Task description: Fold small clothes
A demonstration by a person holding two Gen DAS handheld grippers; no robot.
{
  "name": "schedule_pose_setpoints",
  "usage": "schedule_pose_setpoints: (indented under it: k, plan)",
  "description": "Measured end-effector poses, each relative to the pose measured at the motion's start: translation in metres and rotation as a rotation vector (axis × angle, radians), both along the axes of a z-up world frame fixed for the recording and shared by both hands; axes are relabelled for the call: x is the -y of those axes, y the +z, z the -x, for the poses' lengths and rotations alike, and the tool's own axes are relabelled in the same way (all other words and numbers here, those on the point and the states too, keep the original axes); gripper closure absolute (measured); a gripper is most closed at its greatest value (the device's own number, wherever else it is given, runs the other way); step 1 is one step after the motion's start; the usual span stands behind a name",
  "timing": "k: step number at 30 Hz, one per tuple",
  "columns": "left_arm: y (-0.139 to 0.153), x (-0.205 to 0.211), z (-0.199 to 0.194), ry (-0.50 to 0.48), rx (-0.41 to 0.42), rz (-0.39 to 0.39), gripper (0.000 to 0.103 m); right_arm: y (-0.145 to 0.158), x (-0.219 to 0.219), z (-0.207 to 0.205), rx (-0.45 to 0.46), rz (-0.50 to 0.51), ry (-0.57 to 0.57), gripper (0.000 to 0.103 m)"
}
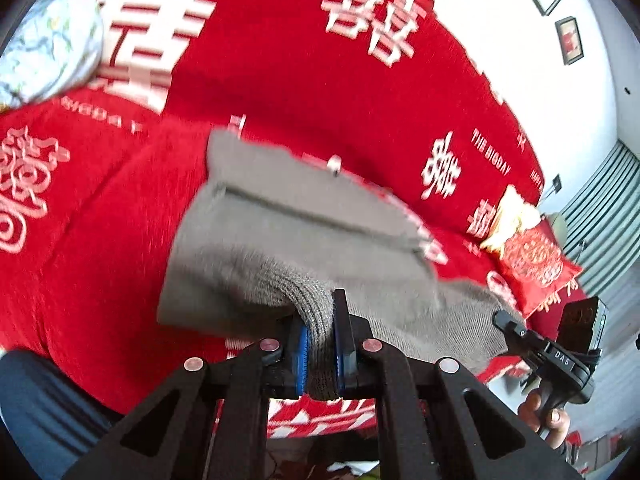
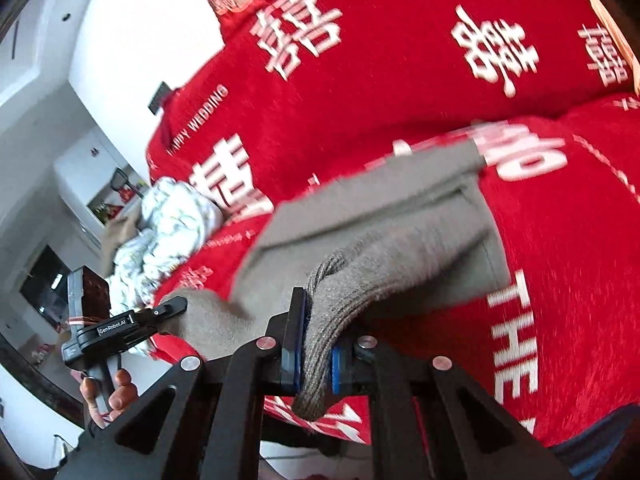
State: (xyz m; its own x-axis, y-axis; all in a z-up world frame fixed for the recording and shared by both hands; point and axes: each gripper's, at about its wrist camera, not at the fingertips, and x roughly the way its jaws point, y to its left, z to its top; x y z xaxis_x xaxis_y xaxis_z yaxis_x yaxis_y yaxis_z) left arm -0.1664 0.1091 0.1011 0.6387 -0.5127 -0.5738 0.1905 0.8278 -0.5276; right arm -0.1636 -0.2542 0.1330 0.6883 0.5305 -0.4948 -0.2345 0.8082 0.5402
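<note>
Red sofa cover (image 1: 280, 80) lay ahead; grey garment (image 1: 304, 232) was clamped by left gripper (image 1: 320, 344) and right gripper (image 2: 316, 344), mid-fold. Next: hem carried forward.

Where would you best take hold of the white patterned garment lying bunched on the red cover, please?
Grip a raised fold on top of the white patterned garment, coming from above: it lies crumpled in a heap on the red cover with no flat edge showing, so a ridge is likely easiest to pinch.
</note>
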Motion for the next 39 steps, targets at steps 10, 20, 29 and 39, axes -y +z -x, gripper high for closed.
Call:
schedule_pose_setpoints:
  k: [10, 20, 29, 39]
  plan:
    - [0.044, 0.000, -0.024, 0.050, 0.056, 0.009, 0.092, 0.042, 0.003, -0.020, 0.048, 0.008, -0.049, 0.092]
    - [0.046, 0.003, -0.067, 0.108, 0.033, -0.008, 0.092, 0.041, 0.016, -0.069, -0.003, -0.072, -0.108, 0.092]
    - [0.034, 0.006, -0.117, 0.131, -0.013, -0.006, 0.092, 0.023, 0.031, -0.113, -0.063, -0.133, -0.137, 0.093]
    - [0.003, 0.005, -0.146, 0.161, -0.078, -0.027, 0.092, -0.001, 0.031, -0.142, -0.109, -0.119, -0.145, 0.095]
